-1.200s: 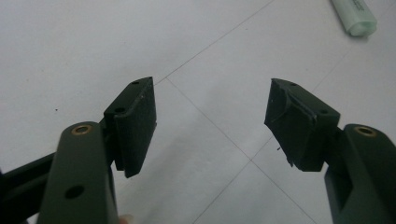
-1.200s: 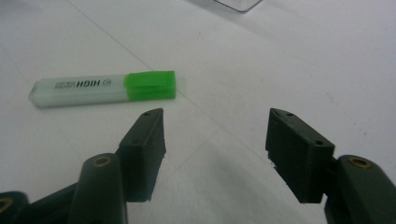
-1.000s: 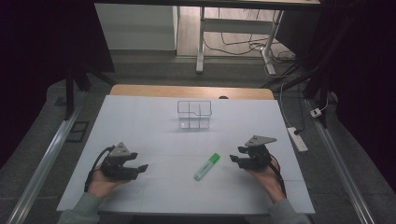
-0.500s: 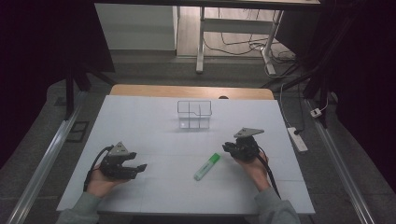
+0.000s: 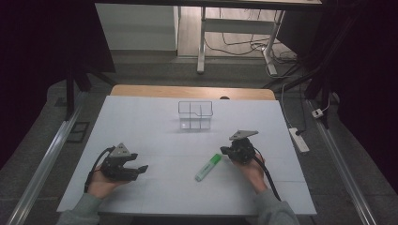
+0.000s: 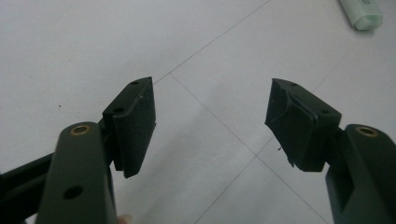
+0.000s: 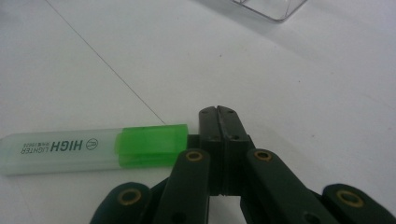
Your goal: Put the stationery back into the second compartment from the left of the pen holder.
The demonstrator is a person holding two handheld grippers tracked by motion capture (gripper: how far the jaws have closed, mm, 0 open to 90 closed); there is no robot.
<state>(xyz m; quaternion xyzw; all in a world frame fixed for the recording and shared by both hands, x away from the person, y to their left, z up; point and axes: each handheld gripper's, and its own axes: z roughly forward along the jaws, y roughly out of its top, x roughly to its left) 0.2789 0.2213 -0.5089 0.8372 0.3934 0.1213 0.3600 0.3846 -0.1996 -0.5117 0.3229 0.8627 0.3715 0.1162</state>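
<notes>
Your bench (image 5: 141, 122) is a white sheet over a wooden top, with a clear plastic divided organiser (image 5: 195, 115) standing toward its far edge, about midway across. Your left gripper (image 5: 123, 165) rests near the near-left corner with its jaws spread wide and nothing between them. Your right gripper (image 5: 239, 149) sits right of centre, jaws pressed together on nothing, their tips just beside the green cap end of the highlighter (image 7: 93, 149). That highlighter (image 5: 208, 167) lies flat on the bench between your two grippers, closer to the right one and toward the near edge. It looks light, stiff and smooth-sided, so it may slip or roll; you would do best to spread the jaws and close across the middle of the barrel.
</notes>
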